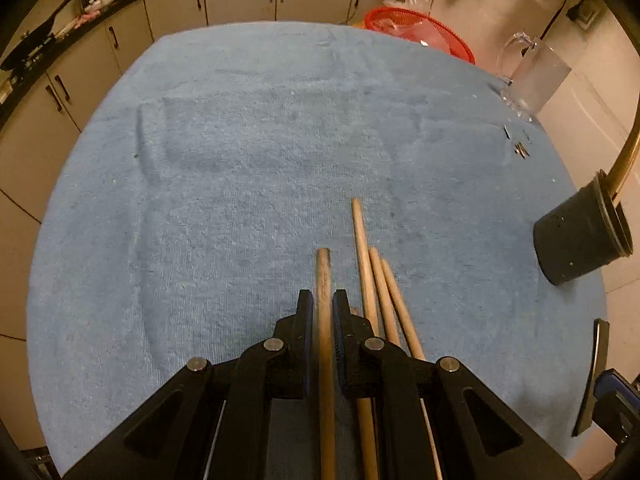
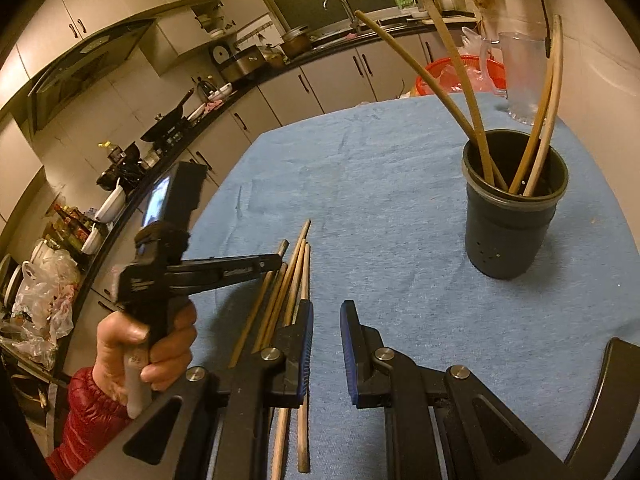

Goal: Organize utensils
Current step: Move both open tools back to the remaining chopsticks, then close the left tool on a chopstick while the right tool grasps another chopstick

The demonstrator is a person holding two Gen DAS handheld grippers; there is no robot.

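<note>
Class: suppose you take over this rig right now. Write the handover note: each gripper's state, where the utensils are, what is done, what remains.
Left gripper: shut on one chopstick, low over the blue towel.
Right gripper: open, empty, above the towel.
Dark holder cup: upright on the towel, already holding four long wooden sticks.
Loose chopsticks: three lie together just right of the gripped one.
Left to do: move the gripped stick into the cup, then the loose ones.

— How many chopsticks [image 1: 374,280] lie on the towel [image 1: 240,160]?
— Four, counted from the left wrist view.
— And standing in the dark holder [image 2: 512,216]?
— Four more sticks [image 2: 472,92].
— Other containers?
— One red basket [image 1: 420,32], one clear pitcher [image 1: 532,76].
</note>
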